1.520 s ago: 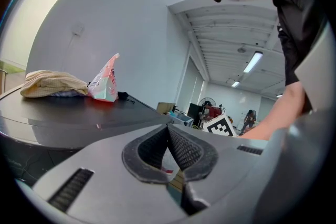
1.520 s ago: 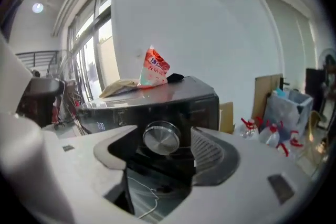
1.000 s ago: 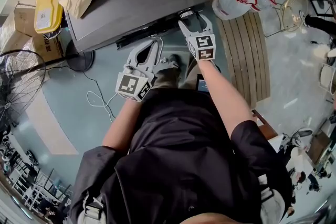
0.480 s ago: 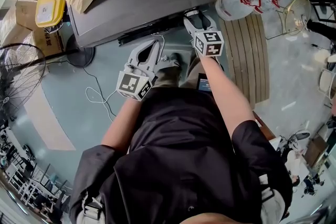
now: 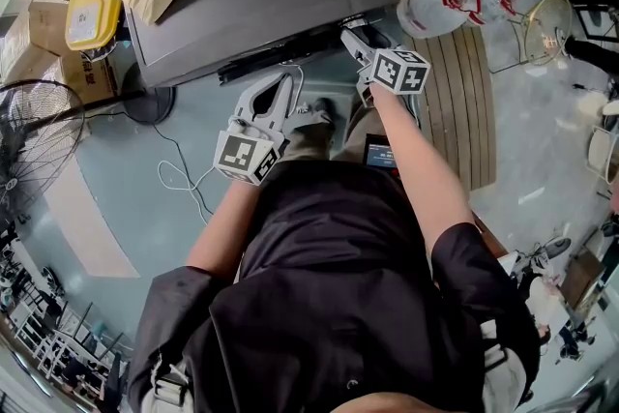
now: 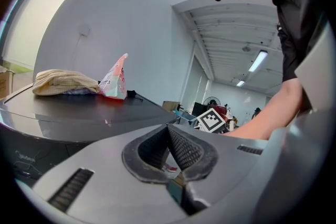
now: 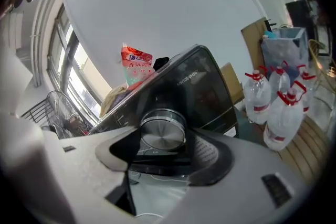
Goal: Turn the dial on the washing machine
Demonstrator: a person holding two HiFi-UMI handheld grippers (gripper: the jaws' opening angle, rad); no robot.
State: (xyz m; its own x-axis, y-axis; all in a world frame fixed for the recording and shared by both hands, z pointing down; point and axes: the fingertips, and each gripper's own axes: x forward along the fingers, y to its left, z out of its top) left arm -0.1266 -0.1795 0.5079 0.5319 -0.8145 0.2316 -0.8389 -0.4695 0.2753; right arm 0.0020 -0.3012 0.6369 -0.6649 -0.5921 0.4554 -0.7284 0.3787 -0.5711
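Right gripper view looks straight along my right claw [image 7: 164, 136], and the brushed-metal dial [image 7: 161, 128] sits squarely between its jaws. They stand wide, but both pads look to be pressed against the dial's rim, so I take it that I have hold of it. The dial is on the front control strip of the washing machine [image 7: 202, 86], and in the head view that spot is close to the machine's right front corner. My left claw [image 6: 168, 128] hangs back from the front edge with its jaws closed together and nothing in them. I judge the turn itself to be the step in hand. The rim looks smooth and shiny, so my chief worry is that the pads skid round it while the dial stays put. A light squeeze or a quick twist would cause that. My wrist also comes in at a slant, and if I roll off the dial's axis I would lever the knob sideways or lose one pad's contact. I cannot read any setting marks from here, so overshooting the wanted position is likely too.
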